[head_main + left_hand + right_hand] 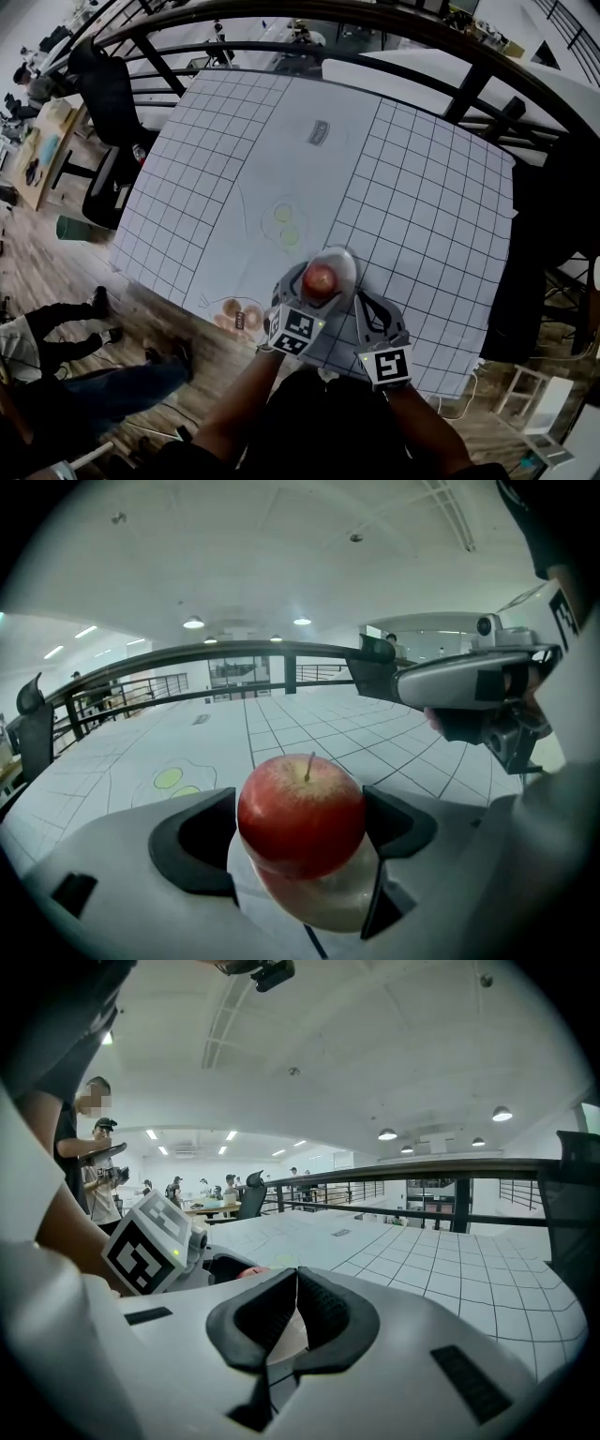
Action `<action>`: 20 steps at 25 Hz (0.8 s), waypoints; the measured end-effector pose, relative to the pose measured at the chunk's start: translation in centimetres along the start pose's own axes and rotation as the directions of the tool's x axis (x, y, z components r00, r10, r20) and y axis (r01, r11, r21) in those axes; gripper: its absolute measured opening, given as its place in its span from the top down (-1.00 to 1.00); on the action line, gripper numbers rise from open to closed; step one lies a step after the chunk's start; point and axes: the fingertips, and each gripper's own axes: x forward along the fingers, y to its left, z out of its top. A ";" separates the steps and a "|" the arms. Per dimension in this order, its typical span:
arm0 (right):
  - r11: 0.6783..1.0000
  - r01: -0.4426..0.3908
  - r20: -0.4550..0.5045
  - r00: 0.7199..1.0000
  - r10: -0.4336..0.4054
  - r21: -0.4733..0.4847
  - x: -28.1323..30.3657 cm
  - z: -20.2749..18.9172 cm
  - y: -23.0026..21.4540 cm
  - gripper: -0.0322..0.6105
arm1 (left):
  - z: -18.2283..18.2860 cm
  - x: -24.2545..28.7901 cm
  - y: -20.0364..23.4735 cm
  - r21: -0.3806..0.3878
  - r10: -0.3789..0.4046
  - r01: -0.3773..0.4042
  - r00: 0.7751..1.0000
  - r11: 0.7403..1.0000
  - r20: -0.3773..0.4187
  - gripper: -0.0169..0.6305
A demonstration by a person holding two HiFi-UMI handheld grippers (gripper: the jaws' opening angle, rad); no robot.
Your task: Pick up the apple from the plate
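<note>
1. The apple [302, 803] sits stem up on the plate [330, 909], at 6 o'clock on the table [422, 206], by its near edge.
2. The left gripper [300, 834] stands wide, the apple between its pads and not yet squeezed.
3. The right gripper [296, 1321], at 4 o'clock of the apple, has its jaws together on nothing.
4. The apple is probably firm and moderately heavy, with smooth skin. Being round, it may slip or roll, and a hard squeeze could bruise it.
5. The best hold looks to be across its widest girth, at 3 and 9 o'clock around the stem.
6. There is no brand on the apple or plate. A dark label [320, 133] at 12 o'clock is too small to read, and the cubes carry only square markers.
</note>
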 end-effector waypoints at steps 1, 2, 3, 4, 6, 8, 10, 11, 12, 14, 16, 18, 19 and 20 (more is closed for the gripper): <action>1.000 -0.002 0.000 1.000 0.002 -0.001 0.0 0.0 0.0 0.83 | -0.1 0.1 0.1 -0.001 0.001 -0.001 1.000 1.000 -0.005 -0.36; 1.000 -0.003 0.000 1.000 0.003 -0.002 0.0 0.0 0.0 0.82 | -0.2 0.2 0.1 -0.003 0.001 -0.001 1.000 1.000 -0.010 -0.36; 1.000 -0.003 -0.001 1.000 0.003 -0.001 0.0 -0.1 0.0 0.82 | -0.3 0.3 0.1 -0.004 0.000 -0.001 1.000 1.000 -0.012 -0.36; 1.000 -0.002 -0.004 1.000 0.002 0.001 -0.1 -0.2 0.0 0.82 | -0.3 0.4 0.1 -0.004 0.000 0.000 1.000 1.000 -0.013 -0.35; 1.000 0.000 -0.009 1.000 0.000 0.007 -0.2 -0.4 -0.1 0.82 | -0.5 0.4 0.0 0.003 0.002 -0.002 1.000 1.000 -0.017 -0.35; 1.000 0.001 -0.009 1.000 0.000 0.010 -0.3 -0.4 -0.3 0.82 | -0.5 0.4 -0.1 0.010 0.003 -0.003 1.000 1.000 -0.018 -0.35; 1.000 -0.001 -0.006 1.000 0.001 0.006 -0.3 -0.3 -0.4 0.82 | -0.4 0.4 0.0 0.022 0.010 -0.009 1.000 1.000 -0.017 -0.35; 1.000 0.000 -0.003 1.000 0.000 0.005 -0.3 -0.2 -0.5 0.82 | -0.3 0.2 0.1 0.028 0.017 -0.017 1.000 0.999 -0.013 -0.35; 1.000 0.001 0.001 1.000 -0.001 0.005 -0.3 0.0 -0.6 0.82 | 0.0 0.0 0.2 0.028 0.025 -0.025 1.000 0.999 -0.005 -0.35; 1.000 0.004 0.006 1.000 -0.004 0.007 -0.5 0.2 -0.7 0.83 | 0.8 -0.7 0.5 0.016 0.042 -0.042 0.999 0.999 0.018 -0.35; 1.000 0.008 0.006 1.000 -0.008 0.004 -0.8 0.3 -0.8 0.82 | 1.8 -1.4 0.9 0.013 0.056 -0.056 0.998 0.998 0.040 -0.35; 1.000 0.010 0.009 1.000 -0.010 0.004 -0.9 0.5 -0.9 0.83 | 2.9 -2.0 1.2 0.010 0.061 -0.062 0.996 0.998 0.058 -0.35; 1.000 0.010 0.011 1.000 -0.010 0.006 -1.0 0.6 -1.0 0.82 | 3.5 -2.3 1.3 0.004 0.060 -0.061 0.996 0.998 0.067 -0.35; 1.000 0.010 0.014 1.000 -0.010 0.011 -1.1 0.8 -1.0 0.82 | 4.2 -2.7 1.3 -0.003 0.060 -0.060 0.995 0.998 0.078 -0.35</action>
